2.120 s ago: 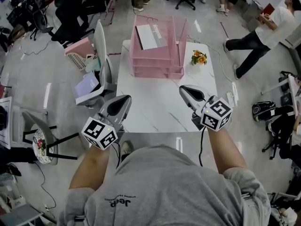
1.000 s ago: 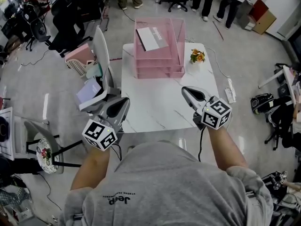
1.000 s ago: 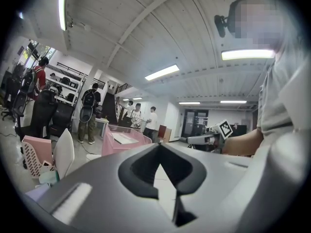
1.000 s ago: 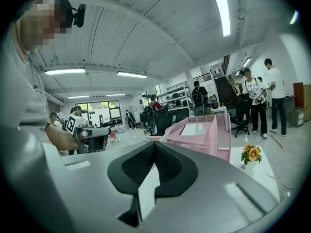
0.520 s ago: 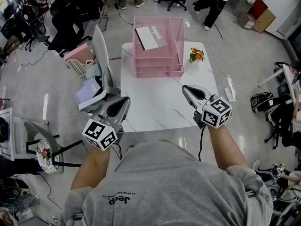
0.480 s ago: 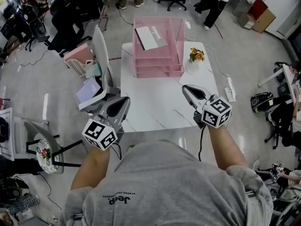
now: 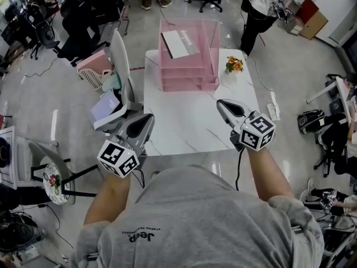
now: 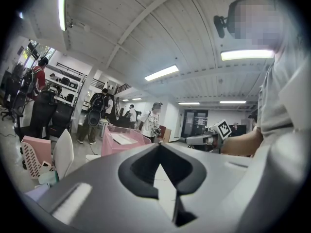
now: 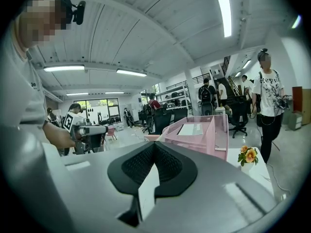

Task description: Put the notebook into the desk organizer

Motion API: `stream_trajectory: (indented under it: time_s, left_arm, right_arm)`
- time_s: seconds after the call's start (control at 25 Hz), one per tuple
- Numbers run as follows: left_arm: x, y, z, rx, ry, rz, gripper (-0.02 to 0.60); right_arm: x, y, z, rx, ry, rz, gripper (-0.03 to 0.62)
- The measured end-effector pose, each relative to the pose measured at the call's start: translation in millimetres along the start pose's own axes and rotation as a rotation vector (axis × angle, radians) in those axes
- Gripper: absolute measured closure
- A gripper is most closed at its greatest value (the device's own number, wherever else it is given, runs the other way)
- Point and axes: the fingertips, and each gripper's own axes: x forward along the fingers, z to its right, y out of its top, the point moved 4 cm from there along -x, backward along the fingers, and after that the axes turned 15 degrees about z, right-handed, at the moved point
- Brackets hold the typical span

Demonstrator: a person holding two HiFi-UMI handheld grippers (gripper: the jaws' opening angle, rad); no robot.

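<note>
The pink desk organizer (image 7: 189,60) stands at the far end of the white table (image 7: 184,124). A grey-white notebook (image 7: 179,43) lies flat in its top tray; the same notebook (image 9: 190,129) shows in the right gripper view. My left gripper (image 7: 149,118) hovers at the table's near left corner, shut with nothing in it. My right gripper (image 7: 220,103) is held over the near right part of the table, also shut and empty. Both point toward the organizer (image 8: 121,142) and are well short of it. The jaws meet at their tips in the left gripper view (image 8: 158,146) and the right gripper view (image 9: 154,144).
A small vase of orange flowers (image 7: 235,67) stands on the table right of the organizer. A white chair (image 7: 120,66) with a pink basket (image 7: 93,65) behind it is left of the table. A person (image 7: 268,4) stands beyond the far right corner.
Both grippers have stayed where they were. A person in the background has walked in closer to the table's far right corner.
</note>
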Motion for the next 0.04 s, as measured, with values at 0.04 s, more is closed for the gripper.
stream_trajectory:
  time_s: [0.04]
  left_arm:
    - [-0.2,-0.1,-0.2,0.0,0.001,0.0,0.525]
  right_arm:
    - [0.3,-0.2,0.1,0.0,0.001,0.0,0.594]
